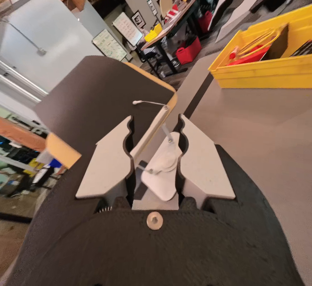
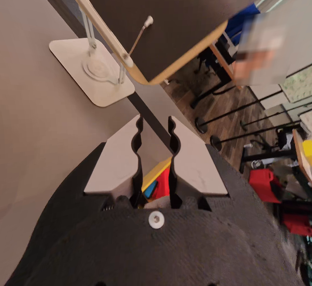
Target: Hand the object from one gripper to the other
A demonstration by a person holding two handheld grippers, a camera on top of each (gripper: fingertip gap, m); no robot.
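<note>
both grippers [image 1: 156, 119] [image 2: 155, 119] seemingly open, empty

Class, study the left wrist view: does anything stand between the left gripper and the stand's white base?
Nothing visible does. The white base lies on the table, showing through the gap of the open left gripper; the dark panel stands off to the left.
</note>
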